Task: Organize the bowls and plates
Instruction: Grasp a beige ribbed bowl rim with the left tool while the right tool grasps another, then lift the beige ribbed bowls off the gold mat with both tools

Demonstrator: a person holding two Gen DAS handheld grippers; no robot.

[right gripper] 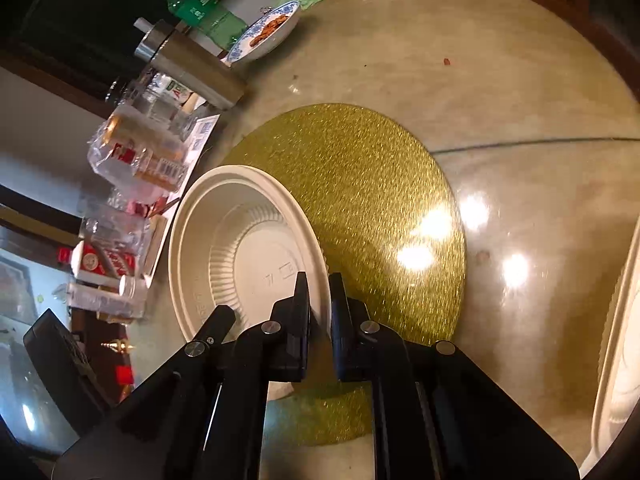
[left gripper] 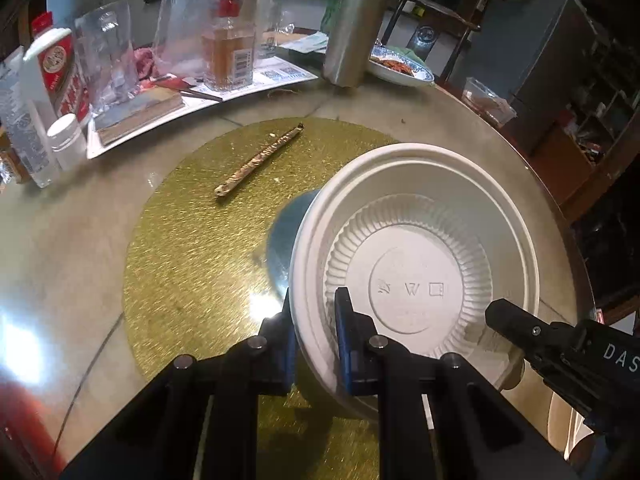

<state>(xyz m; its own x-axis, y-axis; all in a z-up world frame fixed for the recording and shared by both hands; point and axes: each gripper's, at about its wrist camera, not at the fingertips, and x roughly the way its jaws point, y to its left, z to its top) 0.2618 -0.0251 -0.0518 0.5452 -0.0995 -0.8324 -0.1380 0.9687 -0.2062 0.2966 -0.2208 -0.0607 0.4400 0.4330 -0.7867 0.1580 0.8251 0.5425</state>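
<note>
The white bowl (left gripper: 416,276) sits tilted over the near edge of the gold mat (left gripper: 192,240) on the bench (left gripper: 72,240); the left claw (left gripper: 316,312) is clamped on its rim at one side, the right claw (right gripper: 320,300) on the rim opposite, likely so both hands can lift the flimsy bowl level; a stick (left gripper: 258,162) lies farther back on the mat.

Both wrist cameras looked steeply down along their claws, close over the white bowl (left gripper: 416,264) (right gripper: 240,248), from opposite rims.
</note>
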